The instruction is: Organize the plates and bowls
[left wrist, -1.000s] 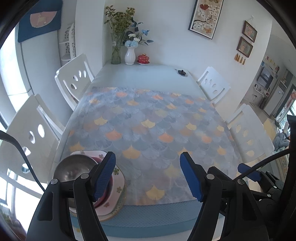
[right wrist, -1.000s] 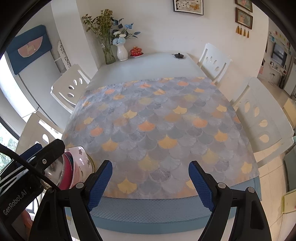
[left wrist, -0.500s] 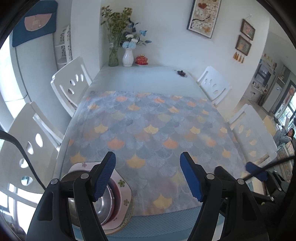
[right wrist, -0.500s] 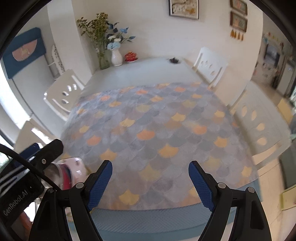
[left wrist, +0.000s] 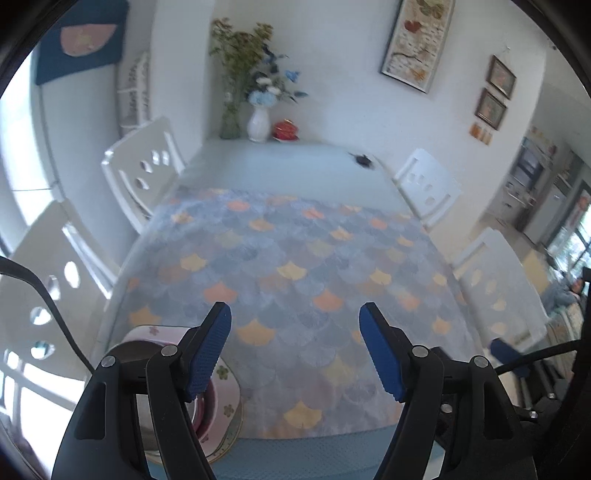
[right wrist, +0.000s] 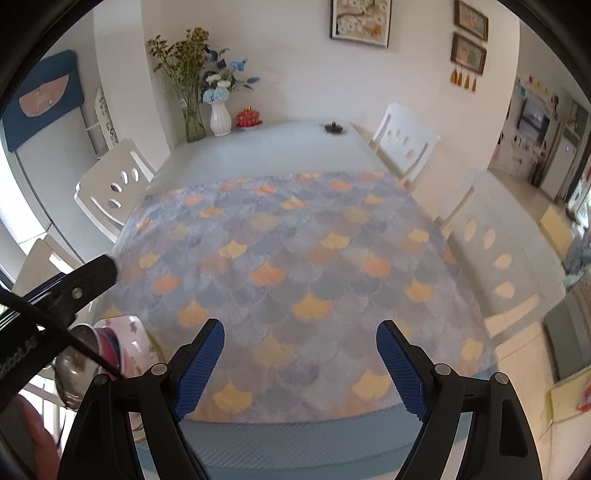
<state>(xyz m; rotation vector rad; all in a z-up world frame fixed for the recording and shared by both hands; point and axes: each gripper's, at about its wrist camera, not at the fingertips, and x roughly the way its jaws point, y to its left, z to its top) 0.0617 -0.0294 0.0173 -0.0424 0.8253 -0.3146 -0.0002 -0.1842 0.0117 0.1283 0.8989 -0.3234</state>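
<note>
Your stack sits at the near left corner of the tablecloth (left wrist: 295,295): a steel bowl (right wrist: 79,363) nested in a red bowl (right wrist: 110,349), and that one resting on a pale flowered plate (left wrist: 227,384) with an angular rim. In the left wrist view the stack lies partly behind your left gripper (left wrist: 295,350); nothing shows inside the steel bowl.

Your left gripper has its blue pads spread wide with nothing between them, above the cloth's near edge and just right of the stack. Your right gripper (right wrist: 301,363) is likewise spread and holds nothing, further right over the same near edge.

The tablecloth is grey-blue with orange and yellow fan scales and covers the near part of a long pale table (right wrist: 280,147). Beyond the cloth's far edge, at the wall end, stand a glass vase (right wrist: 194,123) of dried stems, a white vase (right wrist: 220,118) of blue flowers, a red lidded dish (right wrist: 248,118) and a small dark object (right wrist: 334,128). White chairs (right wrist: 112,186) line both long sides of the cloth. Framed pictures (right wrist: 360,18) hang on the wall behind the vases.
</note>
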